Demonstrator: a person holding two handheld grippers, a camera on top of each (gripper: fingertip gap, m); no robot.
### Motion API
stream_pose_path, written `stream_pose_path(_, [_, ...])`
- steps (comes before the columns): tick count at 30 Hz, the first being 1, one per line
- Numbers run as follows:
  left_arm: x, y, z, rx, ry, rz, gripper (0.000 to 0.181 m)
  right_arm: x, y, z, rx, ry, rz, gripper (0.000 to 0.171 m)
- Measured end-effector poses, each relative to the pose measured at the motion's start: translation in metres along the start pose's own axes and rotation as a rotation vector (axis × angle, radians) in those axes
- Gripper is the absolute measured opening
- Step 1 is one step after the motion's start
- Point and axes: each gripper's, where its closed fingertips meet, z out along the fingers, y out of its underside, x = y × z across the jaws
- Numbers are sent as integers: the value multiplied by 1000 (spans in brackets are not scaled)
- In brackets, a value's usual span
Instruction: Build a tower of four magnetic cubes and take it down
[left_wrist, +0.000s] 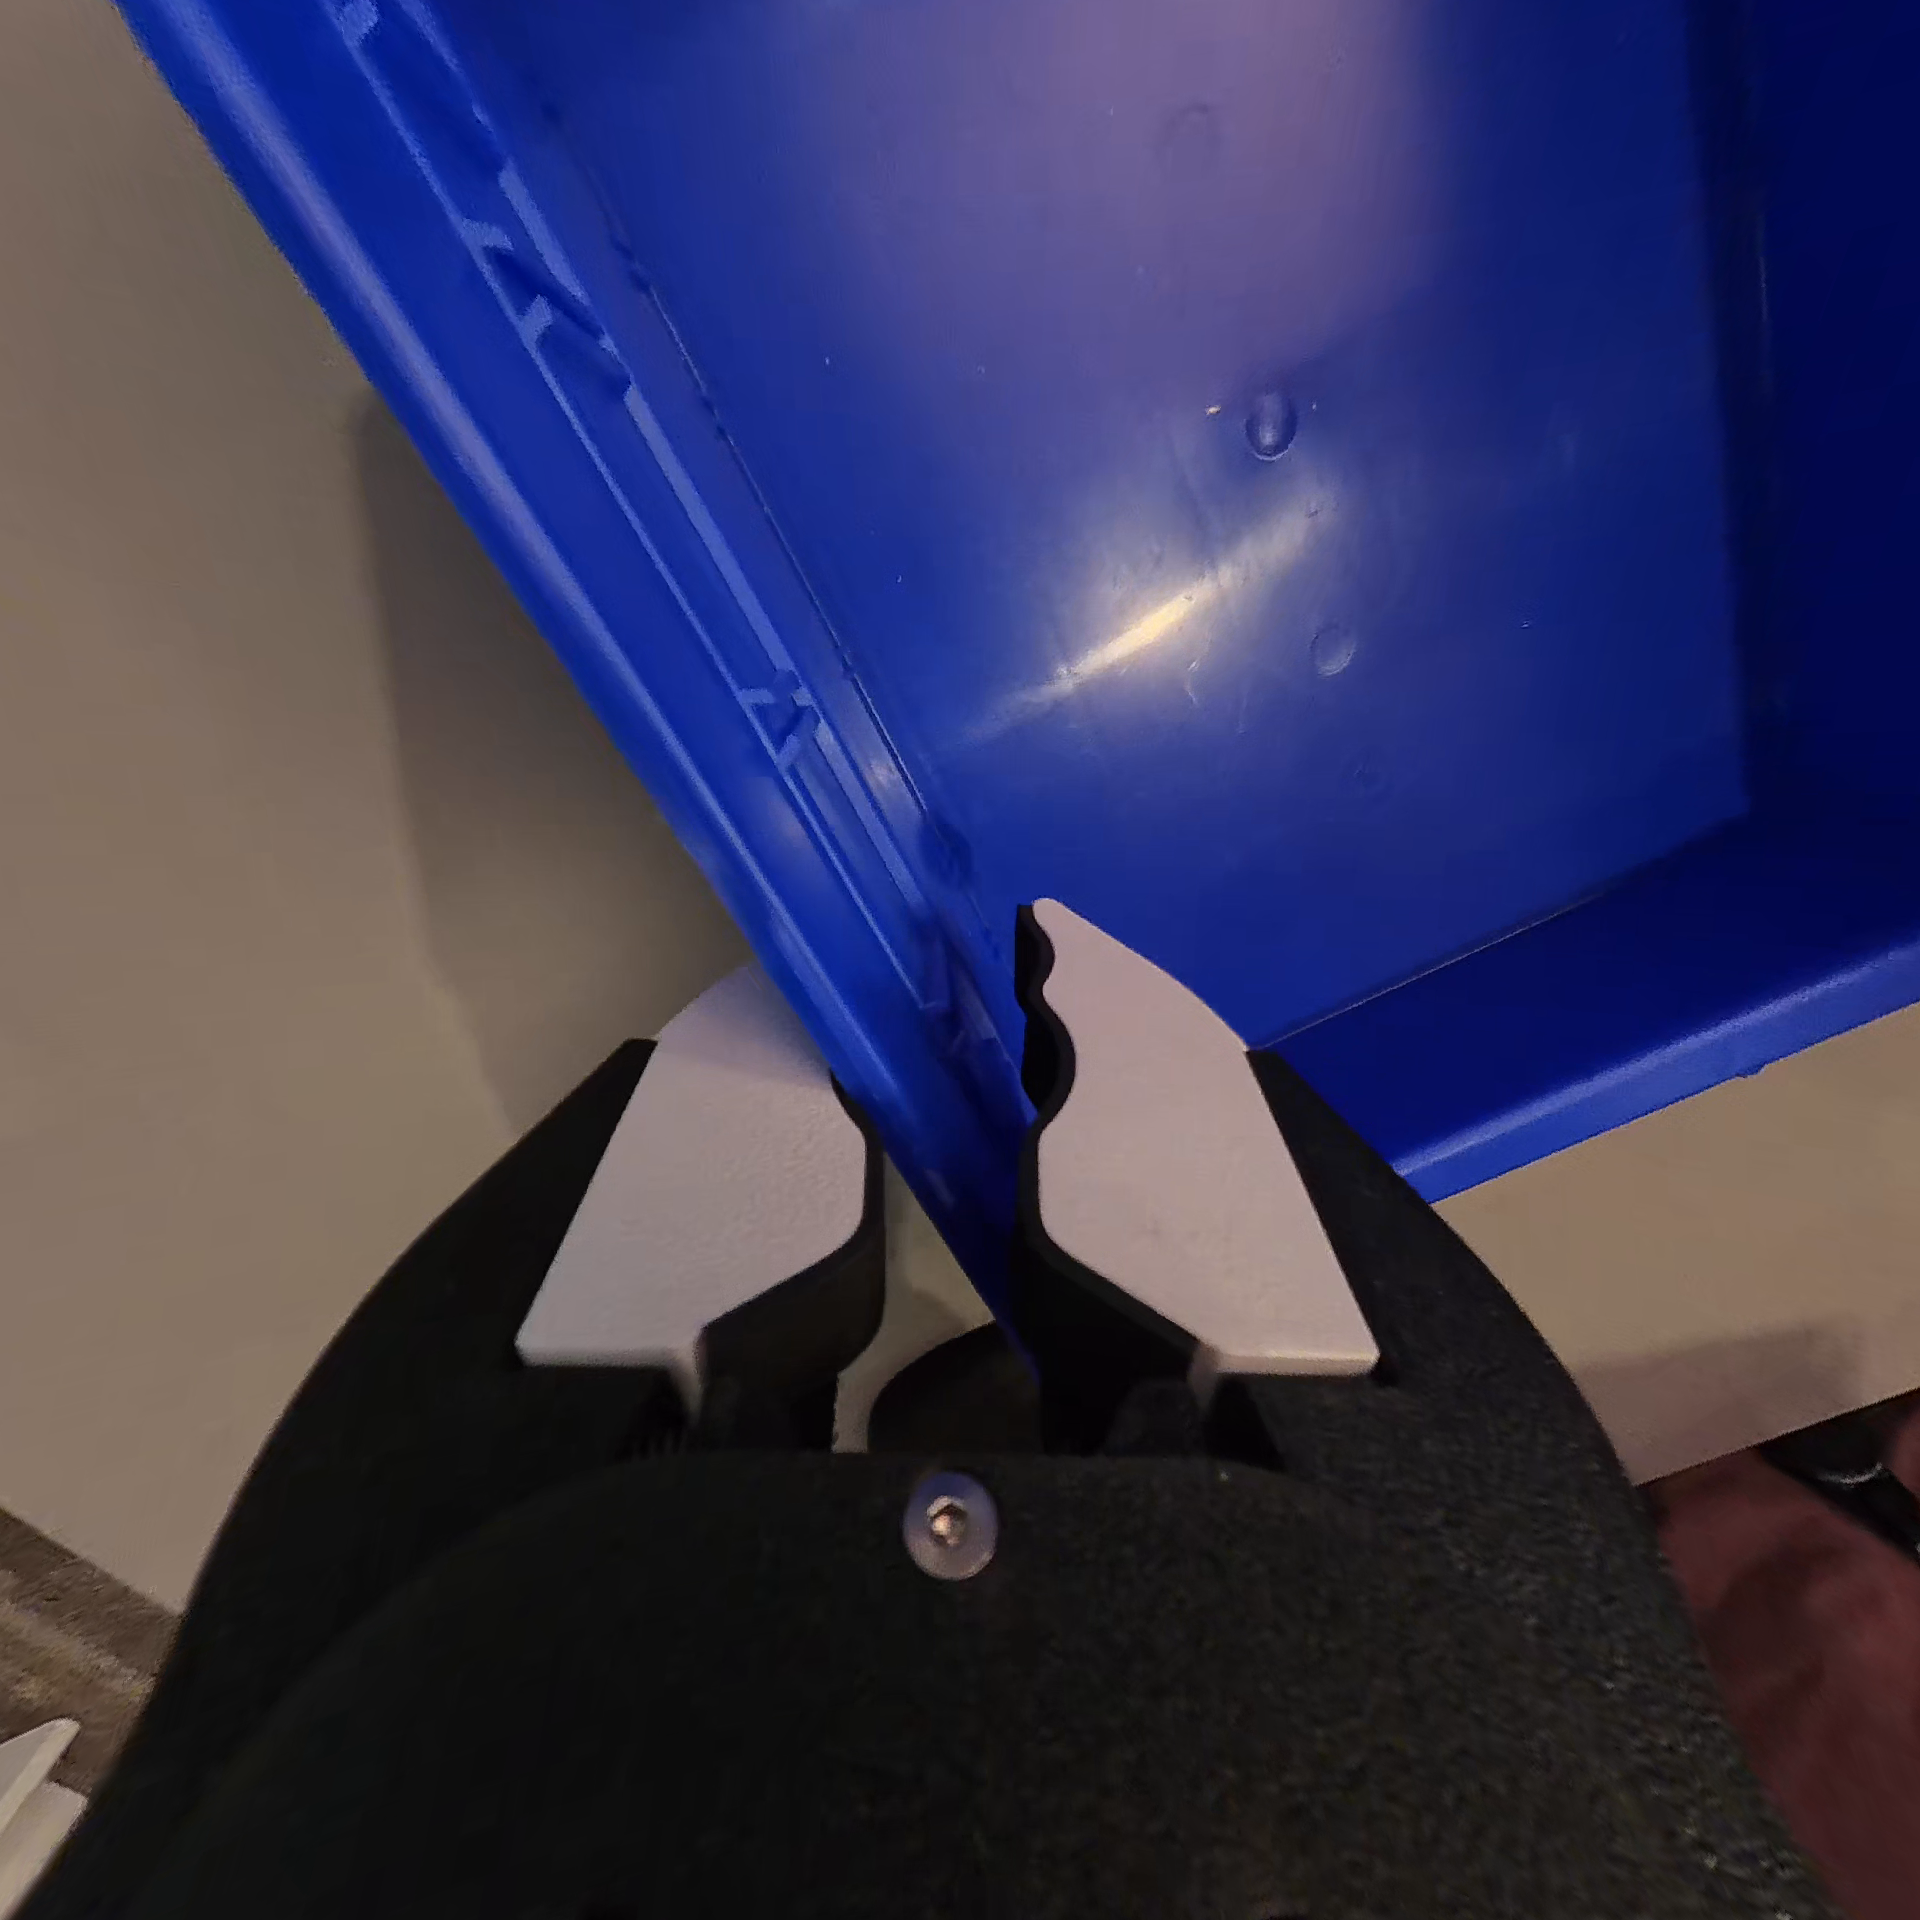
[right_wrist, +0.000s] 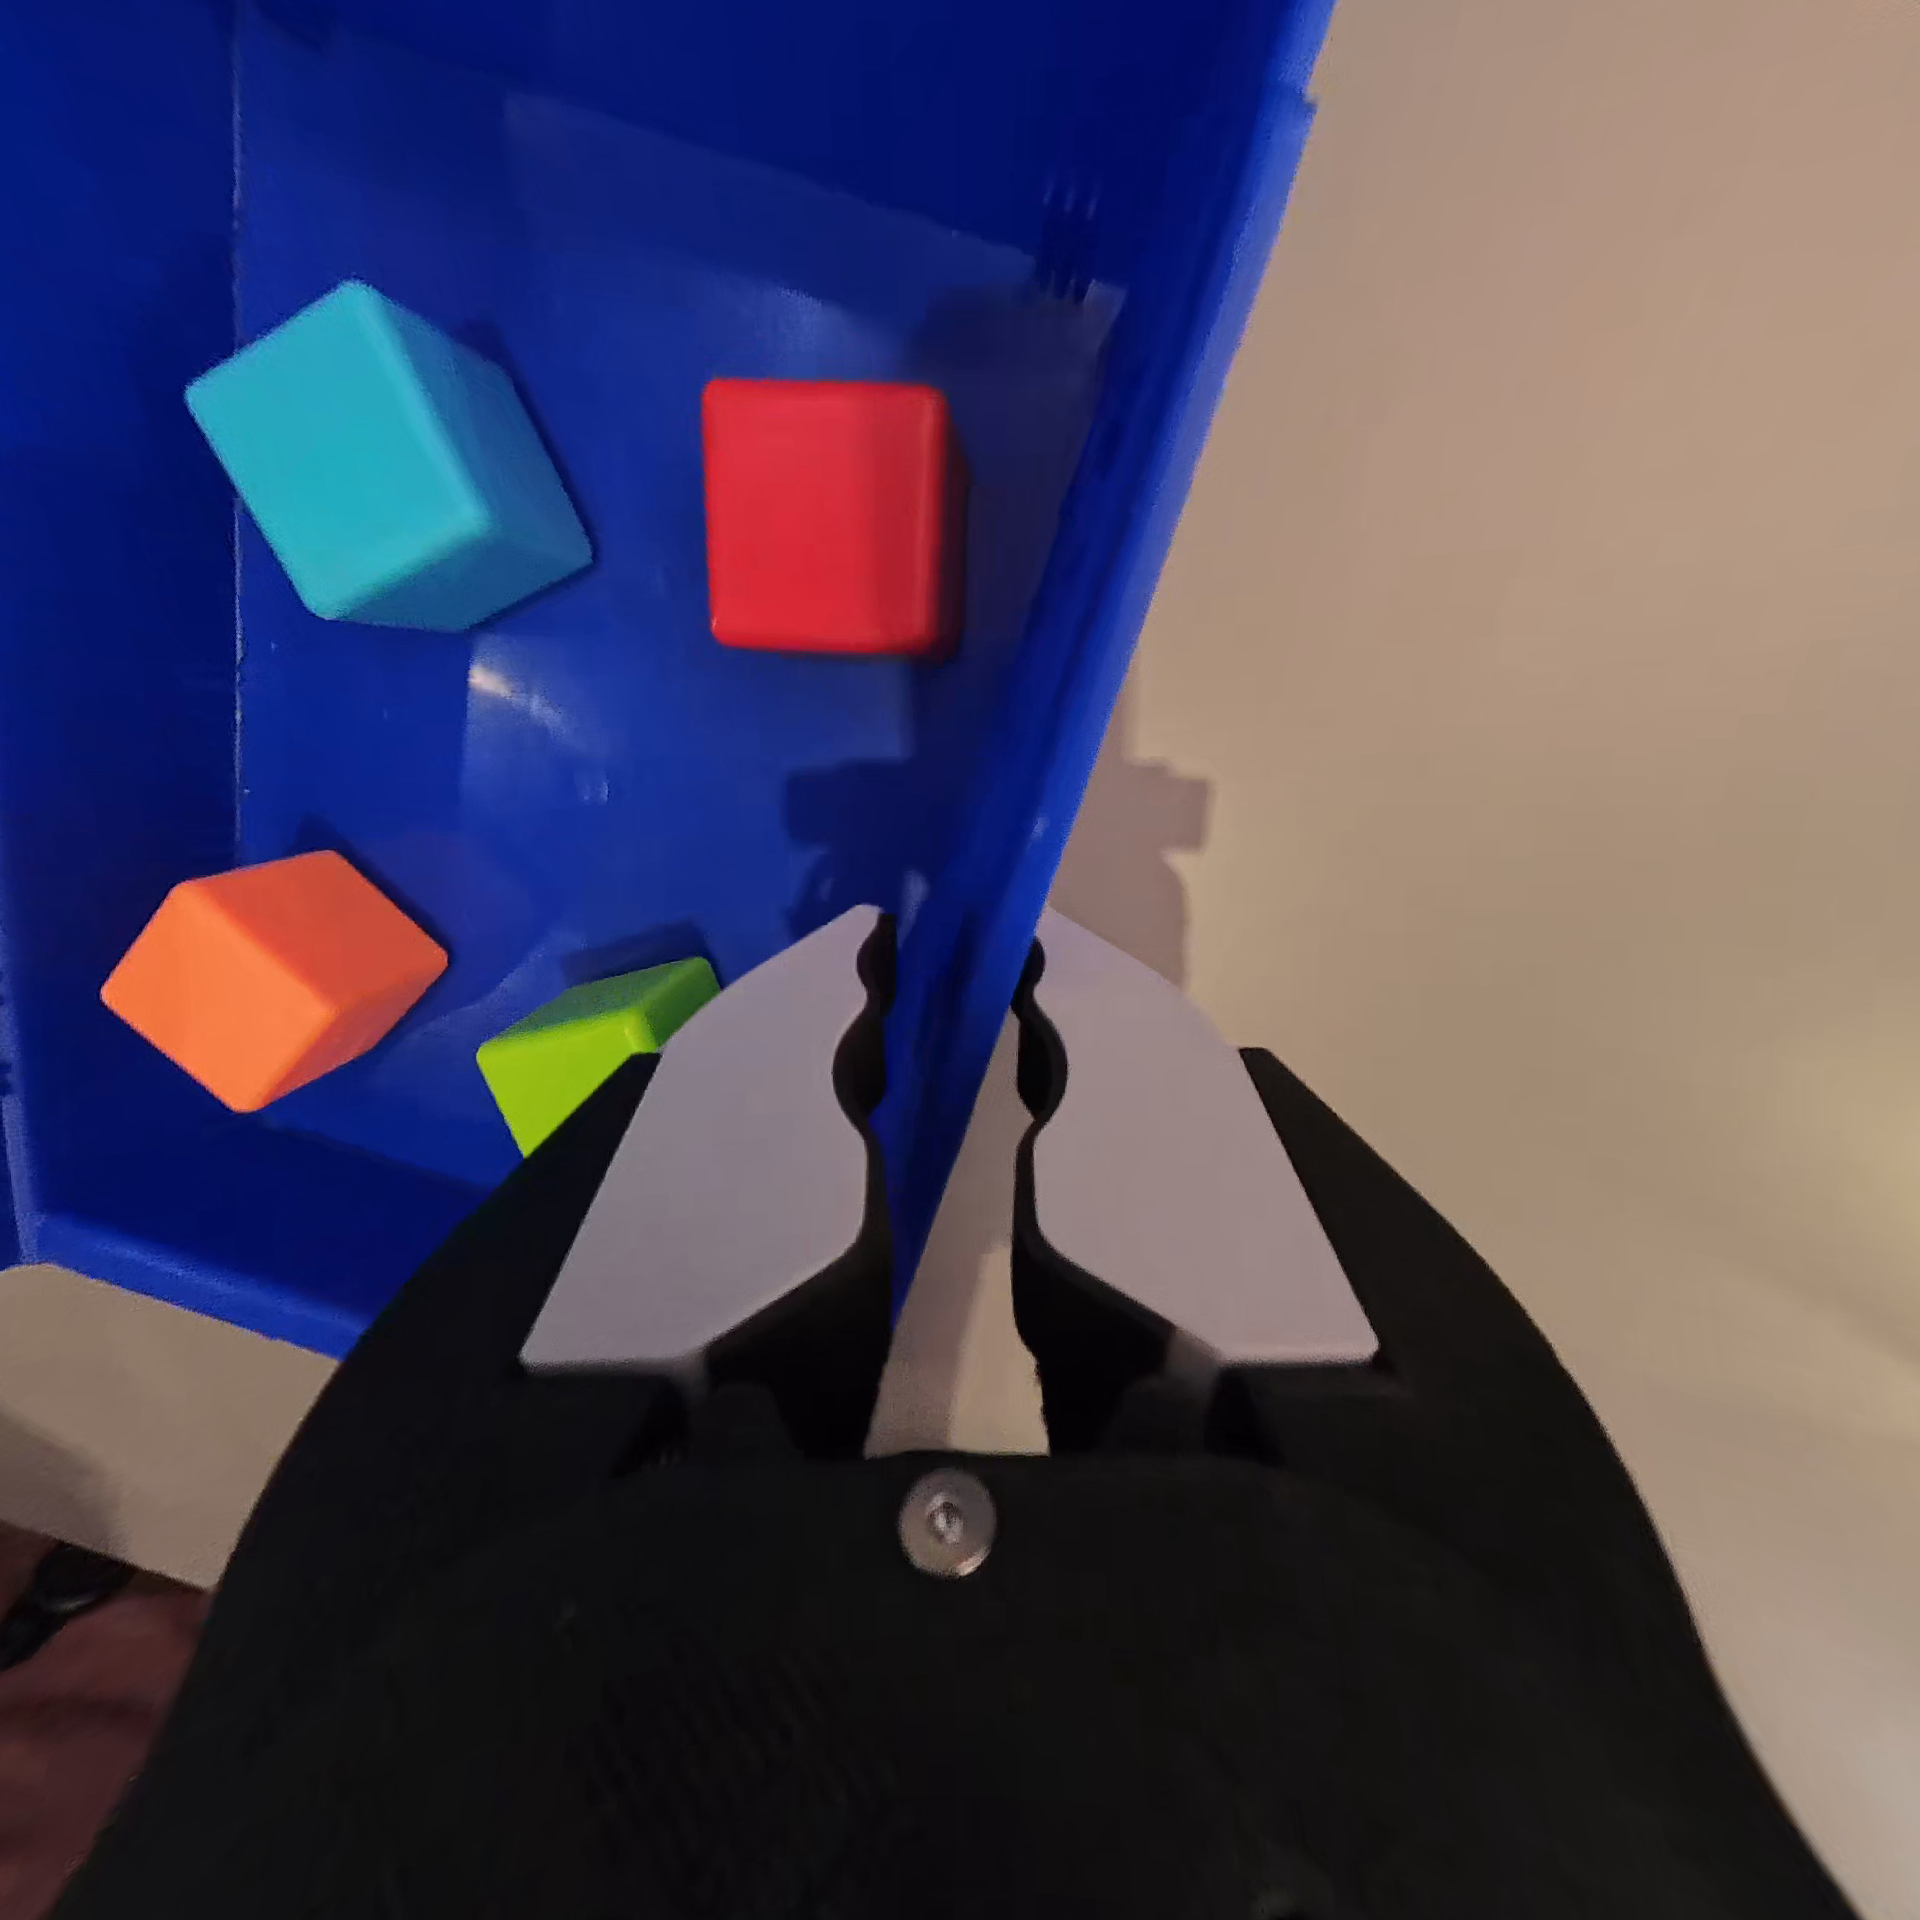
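A blue plastic bin (left_wrist: 1143, 343) stands on a beige table. My left gripper (left_wrist: 904, 956) is shut on the bin's left wall, one finger outside and one inside. The part of the bin floor seen in this view holds no cubes. My right gripper (right_wrist: 956, 925) is shut on the right wall of the bin (right_wrist: 1101, 623) in the same way. Four cubes lie apart on the bin floor: cyan (right_wrist: 384, 457), red (right_wrist: 826, 514), orange (right_wrist: 270, 977) and green (right_wrist: 582, 1049). My left finger partly hides the green one.
The beige table (left_wrist: 260, 831) spreads out on both sides of the bin (right_wrist: 1558, 727). Its front edge runs close below my grippers. Grey carpet (left_wrist: 62, 1621) and a white object (left_wrist: 31, 1766) show at the lower left. Across from one pair of fingers to the other is roughly 45 cm.
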Motion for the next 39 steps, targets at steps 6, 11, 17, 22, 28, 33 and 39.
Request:
stream_pose_path(6, [28,-10,4,15,24,60,26,1,10,19,-101,20,0,12])
stream_pose_path(11, [35,-10,2,30,82,92,35,3,10,20,-114,34,32,13])
stream_pose_path(17, [20,-15,-48,245,247,31,34,4,14,26,-186,33,92,14])
stream_pose_path(22, [-27,-17,-134,657,237,-52,32,-3,23,32,-263,-51,91,8])
stream_pose_path(28, [-48,-1,-218,1090,342,-59,14,12,24,30,-272,-68,78,7])
stream_pose_path(33, [-60,5,-211,1053,295,-48,0,35,33,25,-282,-76,79,7])
stream_pose_path(39, [-52,7,-216,1062,303,11,0,62,54,3,-297,-51,124,7])
